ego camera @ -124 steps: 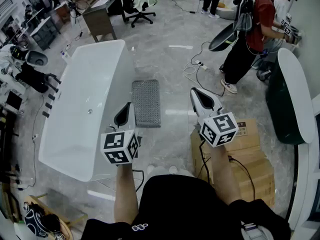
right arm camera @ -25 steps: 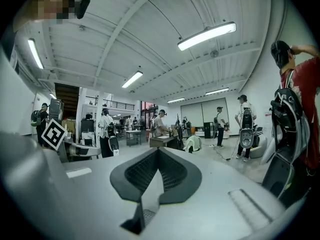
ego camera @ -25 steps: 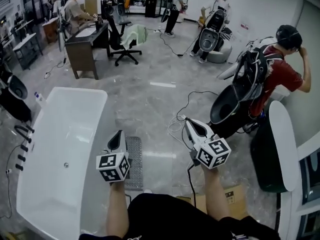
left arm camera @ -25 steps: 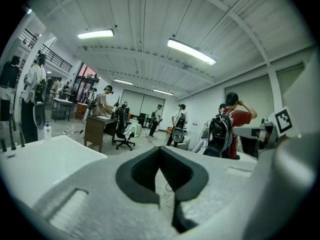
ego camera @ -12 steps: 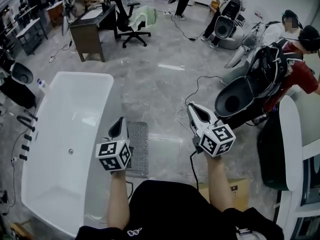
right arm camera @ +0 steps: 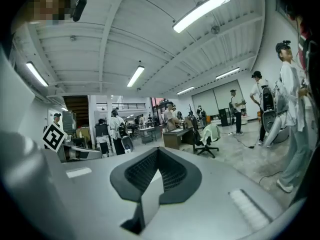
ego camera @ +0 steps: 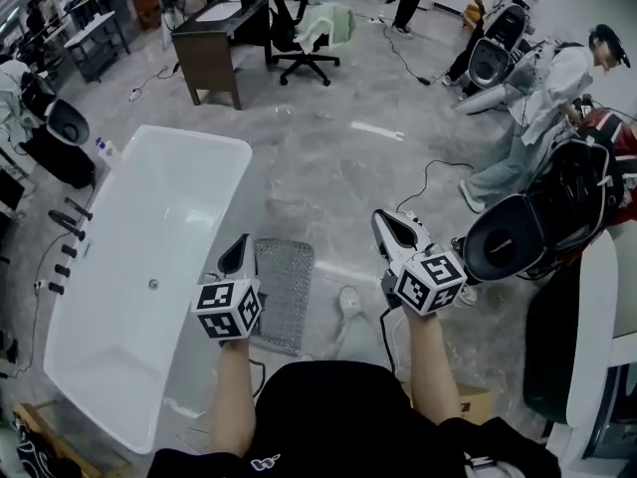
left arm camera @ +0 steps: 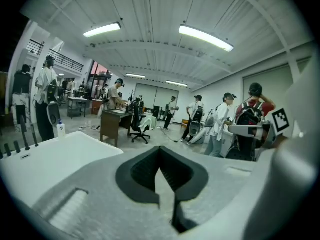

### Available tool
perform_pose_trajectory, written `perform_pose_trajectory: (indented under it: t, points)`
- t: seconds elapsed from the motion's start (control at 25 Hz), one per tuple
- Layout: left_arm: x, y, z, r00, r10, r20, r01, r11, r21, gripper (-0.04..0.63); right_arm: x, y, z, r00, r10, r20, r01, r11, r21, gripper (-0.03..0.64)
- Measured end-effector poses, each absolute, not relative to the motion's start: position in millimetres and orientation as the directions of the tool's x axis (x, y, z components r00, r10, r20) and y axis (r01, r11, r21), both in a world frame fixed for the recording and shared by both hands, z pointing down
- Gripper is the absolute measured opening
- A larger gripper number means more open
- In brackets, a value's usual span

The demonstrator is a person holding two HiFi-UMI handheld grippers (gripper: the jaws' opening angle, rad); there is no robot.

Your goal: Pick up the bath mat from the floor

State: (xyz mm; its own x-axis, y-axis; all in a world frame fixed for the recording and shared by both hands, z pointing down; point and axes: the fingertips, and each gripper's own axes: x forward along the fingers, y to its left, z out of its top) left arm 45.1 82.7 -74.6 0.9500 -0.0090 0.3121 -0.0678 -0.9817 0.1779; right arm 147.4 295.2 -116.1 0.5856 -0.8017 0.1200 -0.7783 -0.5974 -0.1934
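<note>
Both tongs were closed and empty, held high: left tongs point(ego camera: 237, 252) nearly over the bath mat point(ego camera: 284, 289), right tongs point(ego camera: 390, 225) well off to its right. The mat lay flat on the floor point(ego camera: 328, 182), long axis running away from the person, bathtub point(ego camera: 242, 159) crowding its left edge, open room along its right

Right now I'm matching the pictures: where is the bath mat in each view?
Head view: bath mat on the floor beside the bathtub, lower centre.
Left gripper view: not in it.
Right gripper view: not in it.
Shared landmark: the office chair.
</note>
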Motion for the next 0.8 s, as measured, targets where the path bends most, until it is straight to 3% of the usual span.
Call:
perform_pose_trajectory:
  t: [0.4, 0.8]
  points:
    - [124.2, 29.1, -51.7, 0.901, -0.241, 0.362, -0.317, -0.933, 0.169, 0.0, 277.6, 209.2, -90.9, 0.36, -0.925, 0.122, -0.893, -0.38, -0.241, 0.006]
    - [165.3, 22.9, -40.0, 0.843, -0.387, 0.373, -0.483, -0.85, 0.209, 0.0, 362.7, 185.5, -84.8, 0.222, -0.957, 0.189, -0.942, -0.261, -0.213, 0.006]
